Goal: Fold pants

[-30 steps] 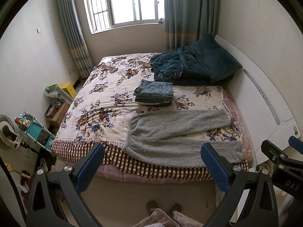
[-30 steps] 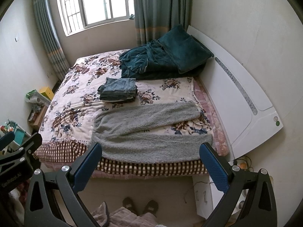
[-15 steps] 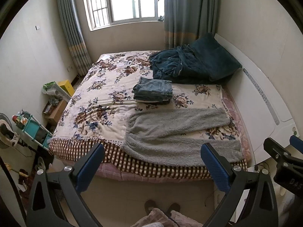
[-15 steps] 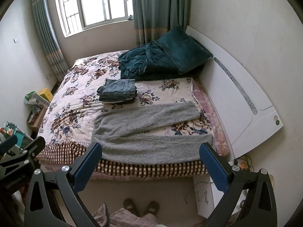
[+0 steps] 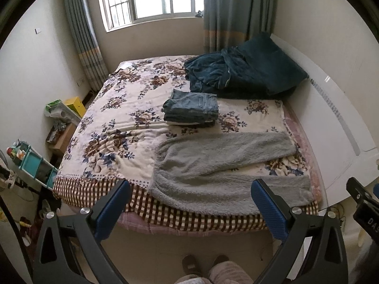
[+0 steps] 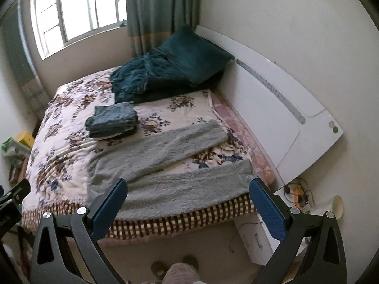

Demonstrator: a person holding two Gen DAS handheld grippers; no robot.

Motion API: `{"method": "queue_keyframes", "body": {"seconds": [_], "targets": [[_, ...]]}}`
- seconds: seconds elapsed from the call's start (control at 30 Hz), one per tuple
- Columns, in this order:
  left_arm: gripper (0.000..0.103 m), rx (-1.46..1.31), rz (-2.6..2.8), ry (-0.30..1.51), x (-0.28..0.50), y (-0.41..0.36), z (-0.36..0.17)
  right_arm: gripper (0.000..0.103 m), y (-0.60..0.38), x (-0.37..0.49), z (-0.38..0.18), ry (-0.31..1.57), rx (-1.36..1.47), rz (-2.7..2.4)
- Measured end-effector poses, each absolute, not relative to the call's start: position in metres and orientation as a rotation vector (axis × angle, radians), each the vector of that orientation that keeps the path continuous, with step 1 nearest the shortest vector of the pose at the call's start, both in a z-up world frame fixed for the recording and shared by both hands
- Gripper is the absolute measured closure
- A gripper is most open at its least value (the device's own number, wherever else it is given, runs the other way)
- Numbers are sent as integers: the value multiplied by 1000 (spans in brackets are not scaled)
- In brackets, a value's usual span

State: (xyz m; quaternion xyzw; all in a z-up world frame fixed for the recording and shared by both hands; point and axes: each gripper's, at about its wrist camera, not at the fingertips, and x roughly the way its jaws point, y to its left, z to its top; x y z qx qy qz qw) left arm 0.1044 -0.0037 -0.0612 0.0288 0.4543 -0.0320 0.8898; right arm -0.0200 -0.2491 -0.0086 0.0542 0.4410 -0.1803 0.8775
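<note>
While both the left gripper (image 5: 189, 203) and right gripper (image 6: 188, 200) hang released, fuzzy grey pants (image 5: 220, 165) sprawl V-shaped along the floral bed's (image 5: 113, 127) checked near edge.

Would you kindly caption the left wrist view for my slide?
Open left gripper above grey fleece pants spread flat on a floral bed, folded jeans behind.

l gripper (image 5: 189, 203): jaws wide apart, nothing between, held level facing fwd | r gripper (image 6: 188, 203): same, jaws wide, nothing held, tilted a bit | person's feet (image 5: 205, 264) below, both grippers held side by side
</note>
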Motion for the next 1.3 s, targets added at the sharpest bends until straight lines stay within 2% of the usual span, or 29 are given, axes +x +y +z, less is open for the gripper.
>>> {"method": "queue_keyframes", "body": {"seconds": [0.3,0.53,0.77,1.0,1.17,1.3], "targets": [[0,64,-41,989,189,-41,-120,0,-312,87,-105,965,162,-403],[0,88,9,1053,286,-97,-192,0,-378,229,-204,1092,145,-295],[0,203,13,1198,403,-150,-330,0,-439,397,-374,1331,-7,-178],[0,310,-19,1291,499,-183,-469,0,-448,530,-536,1451,-212,-97],[0,357,-76,1342,559,-199,-551,0,-438,600,-618,1515,-296,-43],[0,397,-157,1398,591,-208,-598,0,-421,633,-664,1589,-409,53]]}}
